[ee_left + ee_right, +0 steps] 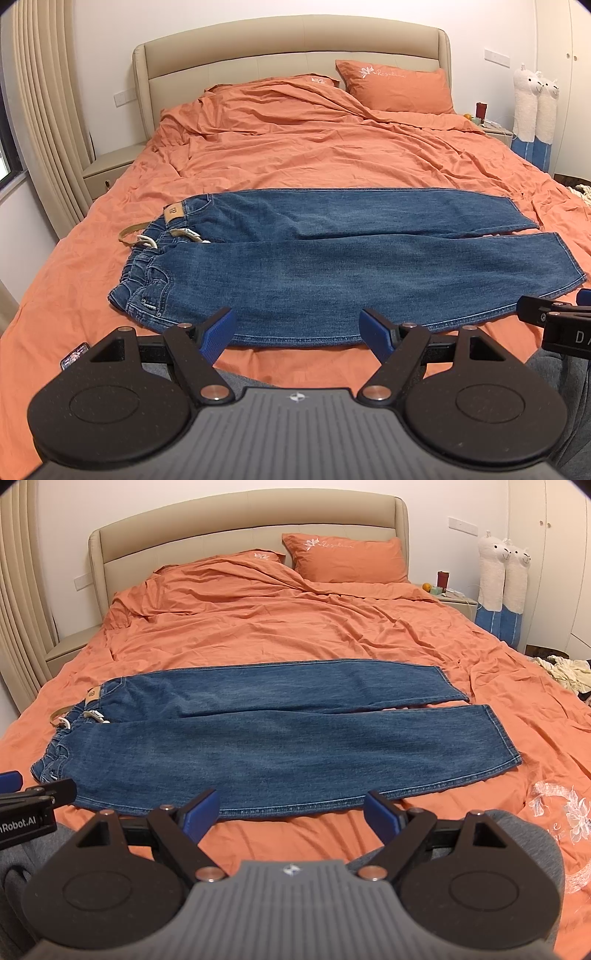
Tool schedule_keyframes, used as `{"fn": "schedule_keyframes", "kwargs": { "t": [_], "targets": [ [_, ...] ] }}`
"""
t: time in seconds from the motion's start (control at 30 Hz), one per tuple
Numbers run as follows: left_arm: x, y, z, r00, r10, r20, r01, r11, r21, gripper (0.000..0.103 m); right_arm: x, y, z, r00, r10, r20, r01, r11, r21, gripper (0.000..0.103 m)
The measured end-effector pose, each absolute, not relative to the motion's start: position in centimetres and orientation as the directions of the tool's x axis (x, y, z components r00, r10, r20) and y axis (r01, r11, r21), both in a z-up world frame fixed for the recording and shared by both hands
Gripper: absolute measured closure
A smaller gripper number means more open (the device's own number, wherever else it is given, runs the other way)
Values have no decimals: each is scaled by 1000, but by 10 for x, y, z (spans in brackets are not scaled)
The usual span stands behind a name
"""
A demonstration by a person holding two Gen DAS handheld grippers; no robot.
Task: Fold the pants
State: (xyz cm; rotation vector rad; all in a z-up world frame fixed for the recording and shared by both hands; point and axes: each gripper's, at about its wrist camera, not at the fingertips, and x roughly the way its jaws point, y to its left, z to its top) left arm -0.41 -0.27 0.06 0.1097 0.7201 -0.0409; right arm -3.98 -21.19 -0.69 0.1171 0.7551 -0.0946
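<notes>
Blue jeans (332,258) lie flat across the orange bed, waistband to the left, both legs stretched to the right; they also show in the right wrist view (280,734). A tan belt (129,232) pokes out at the waist. My left gripper (297,332) is open and empty, held just short of the near edge of the jeans, toward the waist half. My right gripper (291,814) is open and empty, just short of the near edge toward the leg half. Each gripper's side shows in the other view, the right one (554,321) and the left one (33,805).
The bed (314,155) has a rumpled orange cover, two pillows (395,86) and a beige headboard. Nightstands stand at both sides. Two plush alpacas (535,110) lean on the right wall. A phone (74,356) lies at the near left. Grey-clad knees sit below the grippers.
</notes>
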Motion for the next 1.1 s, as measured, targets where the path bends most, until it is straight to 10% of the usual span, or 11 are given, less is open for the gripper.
{"fn": "schedule_keyframes", "kwargs": {
  "t": [0.77,1.1],
  "targets": [
    [-1,-2,-2,747,-32,-665,98,993,63,14,-36,-215,-9,736,-33,-677,114,991,76,21],
    [71,82,13,771,-23,-637,68,997,47,40,14,-253,-21,828,-36,-560,124,985,119,21]
  ]
}}
